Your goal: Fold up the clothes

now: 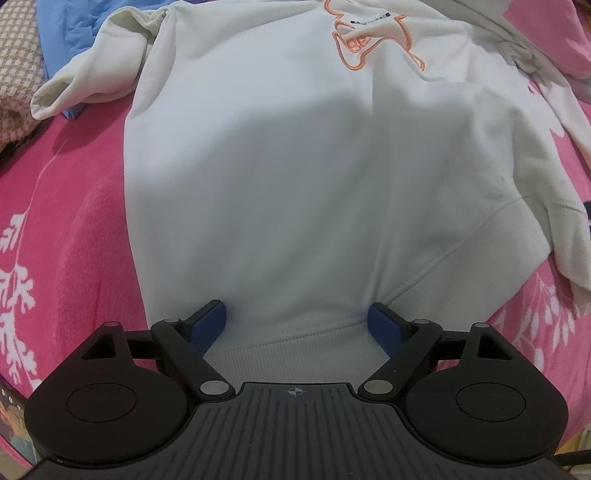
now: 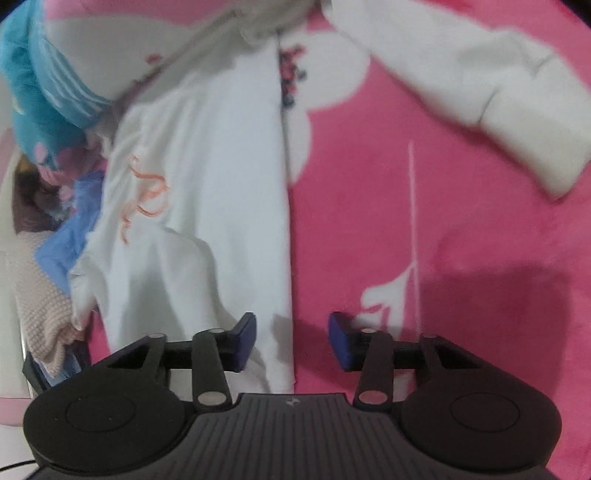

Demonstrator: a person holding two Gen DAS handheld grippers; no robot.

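Observation:
A white sweatshirt (image 1: 295, 166) with an orange print (image 1: 369, 44) lies spread flat on a pink blanket (image 1: 66, 221). My left gripper (image 1: 297, 323) stands wide open over its ribbed hem (image 1: 295, 347). One blue pad rests on the cloth at each side, and the hem is flat between them. In the blurred right wrist view, my right gripper (image 2: 291, 339) is open above the side edge of the sweatshirt (image 2: 207, 184). That edge runs between its fingers, and the pads do not press on it. One white sleeve (image 2: 480, 92) lies out on the blanket (image 2: 461, 221) at the upper right.
A blue garment (image 1: 70, 33) lies crumpled beyond the sweatshirt's other sleeve (image 1: 88, 74). A blue patterned cloth (image 2: 55, 92) and a beige knit piece (image 2: 40, 314) sit at the left. The blanket's edge drops off near the lower left.

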